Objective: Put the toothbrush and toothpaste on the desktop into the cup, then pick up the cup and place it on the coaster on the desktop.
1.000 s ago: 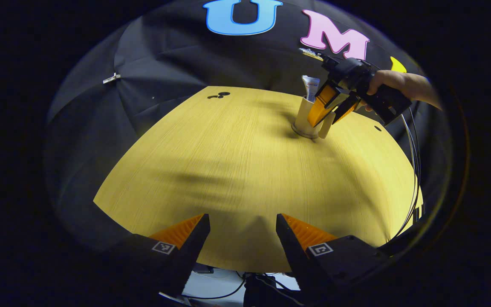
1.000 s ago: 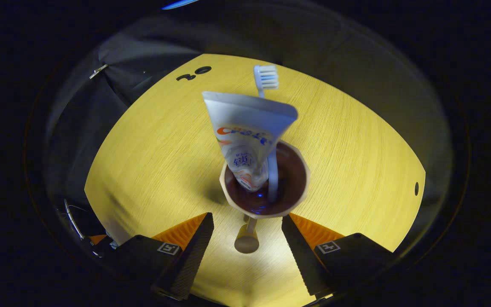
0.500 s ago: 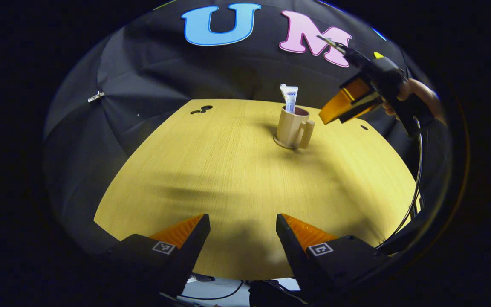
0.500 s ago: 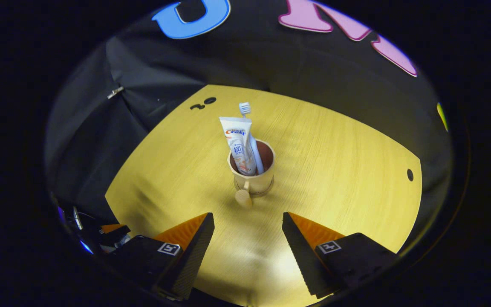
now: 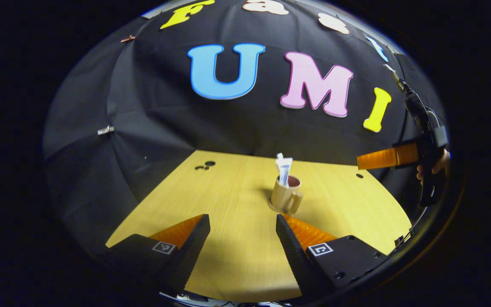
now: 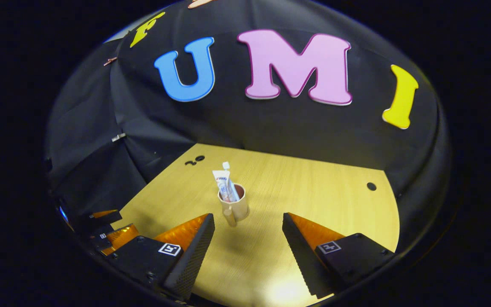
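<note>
A beige cup (image 5: 285,197) with a handle stands upright on the wooden table (image 5: 228,200), on a thin round coaster (image 5: 271,207). A toothpaste tube (image 5: 284,169) sticks up out of it. In the right gripper view the cup (image 6: 236,207) holds the toothpaste (image 6: 221,186) and a white toothbrush (image 6: 226,166). My left gripper (image 5: 242,218) is open and empty, well back from the cup. My right gripper (image 6: 248,216) is also open and empty, a good way short of the cup, with the handle facing it. The right gripper (image 5: 382,158) hangs in the air at the far right.
Small dark holes mark the tabletop at the back left (image 5: 205,164) and back right (image 5: 359,175). A hand (image 5: 436,164) holds the right gripper. The left gripper (image 6: 109,226) shows low at the left. Black cloth walls surround the table.
Both grippers have drawn back and up from the cup, so it looks smaller. The right gripper, open around the handle a second ago, is now far off. The cup stays put.
</note>
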`<state>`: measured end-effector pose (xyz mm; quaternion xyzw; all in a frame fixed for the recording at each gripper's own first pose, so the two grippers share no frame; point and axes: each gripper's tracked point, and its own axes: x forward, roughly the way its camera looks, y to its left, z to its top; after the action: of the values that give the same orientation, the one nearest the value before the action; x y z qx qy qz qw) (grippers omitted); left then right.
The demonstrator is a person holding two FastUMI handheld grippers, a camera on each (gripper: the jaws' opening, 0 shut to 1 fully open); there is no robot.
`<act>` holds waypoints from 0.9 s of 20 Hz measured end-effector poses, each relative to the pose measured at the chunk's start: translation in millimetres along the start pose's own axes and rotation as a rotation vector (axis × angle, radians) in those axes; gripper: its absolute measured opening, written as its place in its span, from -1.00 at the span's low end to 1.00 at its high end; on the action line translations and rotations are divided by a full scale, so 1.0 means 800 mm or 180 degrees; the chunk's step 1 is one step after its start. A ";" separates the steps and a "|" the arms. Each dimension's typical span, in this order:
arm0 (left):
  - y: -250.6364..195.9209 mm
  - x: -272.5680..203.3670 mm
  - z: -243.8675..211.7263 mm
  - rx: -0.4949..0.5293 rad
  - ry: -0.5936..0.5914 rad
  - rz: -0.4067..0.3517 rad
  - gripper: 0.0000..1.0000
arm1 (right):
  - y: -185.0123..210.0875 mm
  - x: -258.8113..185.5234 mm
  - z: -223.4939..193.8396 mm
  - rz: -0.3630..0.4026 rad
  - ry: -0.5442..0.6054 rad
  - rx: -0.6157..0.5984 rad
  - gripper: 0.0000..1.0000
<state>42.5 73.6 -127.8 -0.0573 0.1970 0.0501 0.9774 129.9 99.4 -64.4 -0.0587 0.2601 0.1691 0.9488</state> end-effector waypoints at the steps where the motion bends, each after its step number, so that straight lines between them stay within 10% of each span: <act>1: -0.013 0.002 0.023 0.0030 -0.0105 -0.0067 0.93 | -0.007 -0.011 0.012 -0.0063 -0.0114 0.0000 0.98; 13: -0.121 -0.009 0.199 0.0041 -0.0899 -0.0551 0.94 | -0.084 -0.138 0.145 -0.0659 -0.1646 0.0363 0.96; 18: -0.125 -0.009 0.225 0.0045 -0.0992 -0.0530 0.93 | -0.095 -0.150 0.135 -0.0688 -0.1654 0.0369 0.96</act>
<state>116.2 -1.7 48.8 -0.0581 0.0381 -0.0242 0.9973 110.9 14.7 92.1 0.0136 0.0097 0.0612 0.9980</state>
